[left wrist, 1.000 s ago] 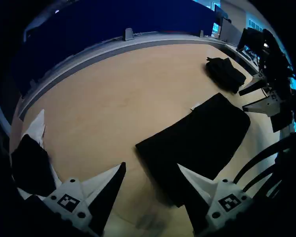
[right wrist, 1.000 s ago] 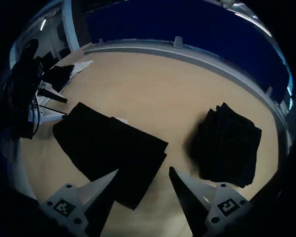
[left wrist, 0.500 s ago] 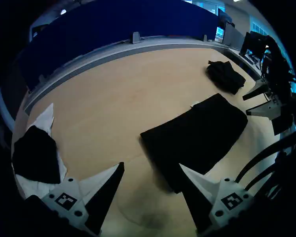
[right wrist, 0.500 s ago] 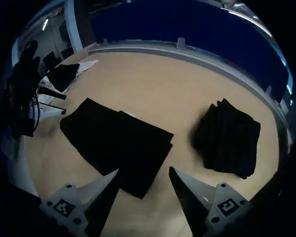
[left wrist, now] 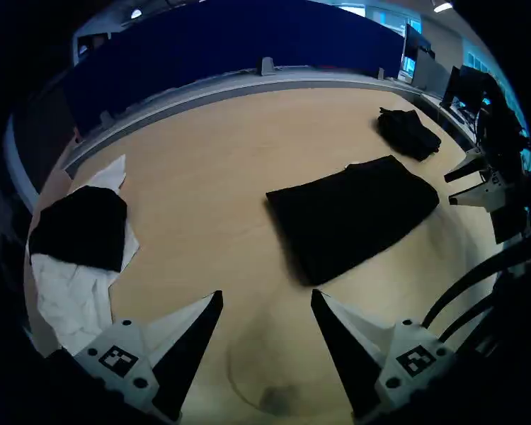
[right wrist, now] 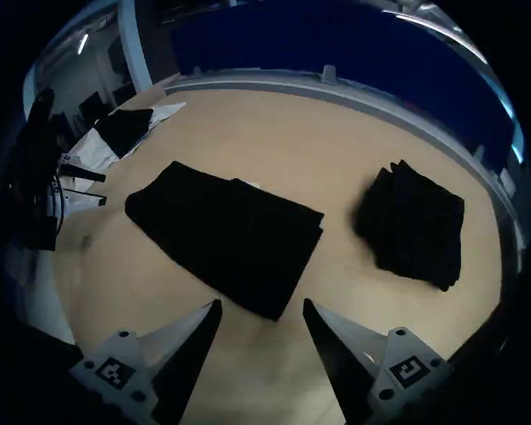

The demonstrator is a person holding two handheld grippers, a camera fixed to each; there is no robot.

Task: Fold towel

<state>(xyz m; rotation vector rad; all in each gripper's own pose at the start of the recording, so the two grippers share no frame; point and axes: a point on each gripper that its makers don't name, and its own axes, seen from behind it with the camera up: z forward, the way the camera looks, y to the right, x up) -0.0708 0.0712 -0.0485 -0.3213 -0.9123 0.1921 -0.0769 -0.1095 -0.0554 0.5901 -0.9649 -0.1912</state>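
Black towel [left wrist: 354, 216] lying flat on table [left wrist: 216, 163], apart from both claws. Left claw [left wrist: 265, 294] hovering above table, gaping wide; right claw [right wrist: 260, 301] hovering likewise, gaping wide.

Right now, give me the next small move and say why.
Probably lower the right gripper onto the black towel's near corner and close. The towel lies flat on the table, the gripper is open and empty, and that corner sits just ahead of it.

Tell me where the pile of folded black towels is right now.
In the right gripper view the pile lies on the wooden table, right of the flat black towel, with bare wood between them.
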